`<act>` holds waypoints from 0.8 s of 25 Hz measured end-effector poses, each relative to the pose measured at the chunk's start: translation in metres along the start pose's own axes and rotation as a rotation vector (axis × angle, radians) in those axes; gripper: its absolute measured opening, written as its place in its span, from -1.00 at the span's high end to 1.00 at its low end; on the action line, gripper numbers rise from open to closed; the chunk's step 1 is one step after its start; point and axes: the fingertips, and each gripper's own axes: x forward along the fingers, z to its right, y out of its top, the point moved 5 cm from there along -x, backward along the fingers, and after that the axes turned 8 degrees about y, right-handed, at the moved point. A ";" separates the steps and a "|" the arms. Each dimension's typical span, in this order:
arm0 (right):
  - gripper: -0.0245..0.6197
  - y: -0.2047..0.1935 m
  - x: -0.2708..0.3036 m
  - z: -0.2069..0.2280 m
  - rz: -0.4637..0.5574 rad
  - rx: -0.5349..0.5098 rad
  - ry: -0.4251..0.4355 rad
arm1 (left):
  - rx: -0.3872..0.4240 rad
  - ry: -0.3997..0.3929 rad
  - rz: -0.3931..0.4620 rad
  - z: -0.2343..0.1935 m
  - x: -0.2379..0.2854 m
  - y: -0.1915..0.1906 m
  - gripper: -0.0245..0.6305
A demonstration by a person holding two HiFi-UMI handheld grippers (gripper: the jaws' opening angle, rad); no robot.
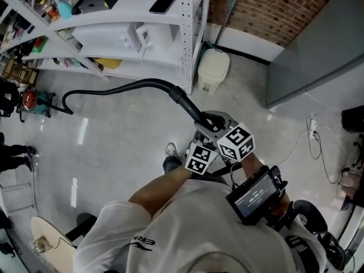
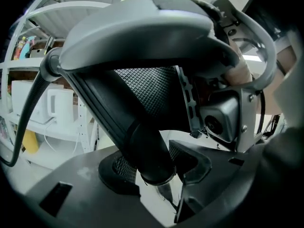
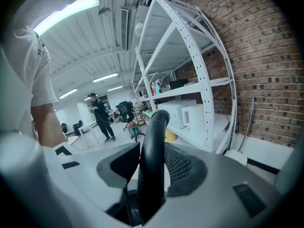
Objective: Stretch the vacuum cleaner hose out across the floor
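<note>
Hose (image 1: 122, 86), black, runs from in front of the person out over the pale floor (image 1: 125, 135) to the far left. There its end hooks down near what looks like a red and teal machine (image 1: 35, 102), too small to name surely. Its thicker near end sits in both tongs. The left gripper (image 2: 154, 166) is clamped on the stout black cuff, and the right gripper (image 3: 151, 167) close beside it grips a slimmer stretch, pads pressing either side. A white shelving rack (image 1: 185, 38) stands behind the arc, its corner post just beside the hose's bend. A cream bin (image 1: 213, 68) sits right of that post, by the brick wall (image 1: 267, 4). Loose white cables (image 1: 318, 149) lie on the floor well to the right. A bystander (image 3: 99, 115) stands far off down the room.
</note>
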 end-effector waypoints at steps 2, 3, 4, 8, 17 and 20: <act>0.48 -0.010 -0.007 0.000 -0.018 0.008 0.016 | -0.016 -0.002 -0.016 0.011 0.004 -0.007 0.36; 0.48 -0.014 -0.010 0.000 -0.028 0.014 0.027 | -0.024 -0.004 -0.023 0.017 0.005 -0.011 0.36; 0.47 -0.018 -0.011 -0.001 -0.036 0.021 0.041 | -0.031 -0.007 -0.030 0.022 0.005 -0.014 0.36; 0.41 -0.024 0.000 -0.009 -0.081 0.038 0.136 | -0.047 -0.027 -0.047 0.038 -0.005 -0.028 0.36; 0.32 -0.034 0.056 -0.063 -0.192 0.086 0.390 | -0.096 0.008 -0.049 0.024 -0.061 -0.056 0.38; 0.32 -0.039 0.077 -0.086 -0.221 0.089 0.430 | -0.103 0.027 -0.046 0.015 -0.083 -0.068 0.38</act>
